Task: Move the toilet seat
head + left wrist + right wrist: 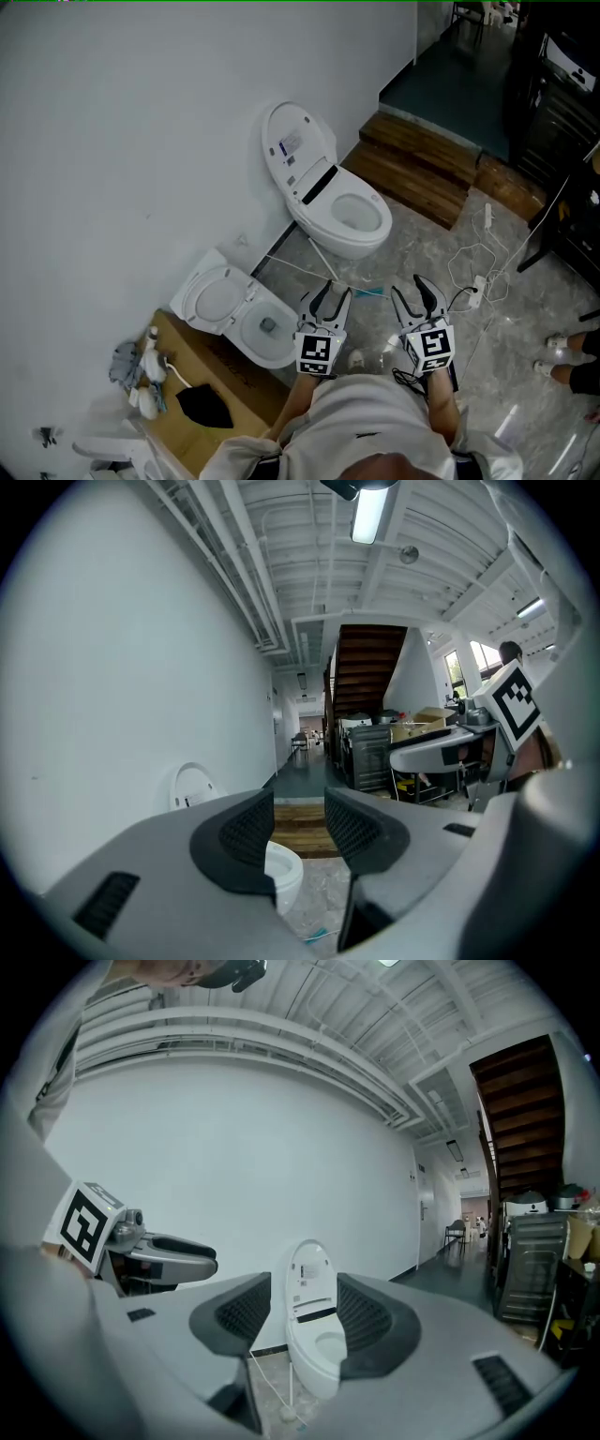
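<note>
toilet (349, 225) | front points away from wall (141, 141) | lid (295, 150) upright against wall

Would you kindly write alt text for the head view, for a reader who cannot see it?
A white toilet, lid raised, stands against a white wall; the left claw and right claw hover before it, empty.

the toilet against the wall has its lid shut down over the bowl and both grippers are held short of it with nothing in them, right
Not quite: the lid is not shut. It stands raised, leaning back towards the wall, and the bowl is uncovered, as the head view shows. The rest holds: the left gripper and the right gripper are both held short of the toilet with nothing in them.
</note>
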### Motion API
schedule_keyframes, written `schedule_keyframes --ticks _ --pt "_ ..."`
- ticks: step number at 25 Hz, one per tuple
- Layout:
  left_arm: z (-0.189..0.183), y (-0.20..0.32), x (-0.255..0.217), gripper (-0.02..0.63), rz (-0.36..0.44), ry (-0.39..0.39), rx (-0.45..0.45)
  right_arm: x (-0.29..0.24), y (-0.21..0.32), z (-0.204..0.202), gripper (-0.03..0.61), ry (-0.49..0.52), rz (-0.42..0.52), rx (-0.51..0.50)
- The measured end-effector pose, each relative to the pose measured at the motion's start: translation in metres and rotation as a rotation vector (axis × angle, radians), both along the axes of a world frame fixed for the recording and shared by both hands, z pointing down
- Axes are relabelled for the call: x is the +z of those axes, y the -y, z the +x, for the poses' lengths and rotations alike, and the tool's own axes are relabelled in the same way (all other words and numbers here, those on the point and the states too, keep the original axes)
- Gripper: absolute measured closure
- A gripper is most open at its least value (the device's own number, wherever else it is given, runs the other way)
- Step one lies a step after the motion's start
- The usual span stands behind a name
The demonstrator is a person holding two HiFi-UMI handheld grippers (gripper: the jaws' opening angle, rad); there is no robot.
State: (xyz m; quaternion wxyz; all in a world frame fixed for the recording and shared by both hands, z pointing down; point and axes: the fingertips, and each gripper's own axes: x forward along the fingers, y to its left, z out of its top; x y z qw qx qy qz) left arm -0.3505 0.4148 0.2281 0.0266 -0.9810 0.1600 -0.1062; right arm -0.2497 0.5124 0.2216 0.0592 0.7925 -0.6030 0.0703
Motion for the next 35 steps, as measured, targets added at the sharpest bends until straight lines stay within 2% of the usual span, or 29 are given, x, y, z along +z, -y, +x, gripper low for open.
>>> schedule_keyframes --ticks 8,16,24,35 --pt "0.033 0.04 0.01 0.43 -0.022 -0.007 0.048 0.01 0.038 0.025 0.345 0.0 -0.022 0.047" --pt "0.072 0.072 0.018 0.431 -0.032 -0.012 0.045 0.02 0.065 0.069 0.345 0.005 -0.033 0.06" --pt "0.125 0.109 0.025 0.431 -0.032 -0.009 -0.015 0.028 0.11 0.128 0.345 0.008 -0.04 -0.003" --pt "0.224 0.164 0.027 0.436 -0.038 0.018 -0.153 0.026 0.18 0.24 0.345 0.025 -0.048 -0.15"
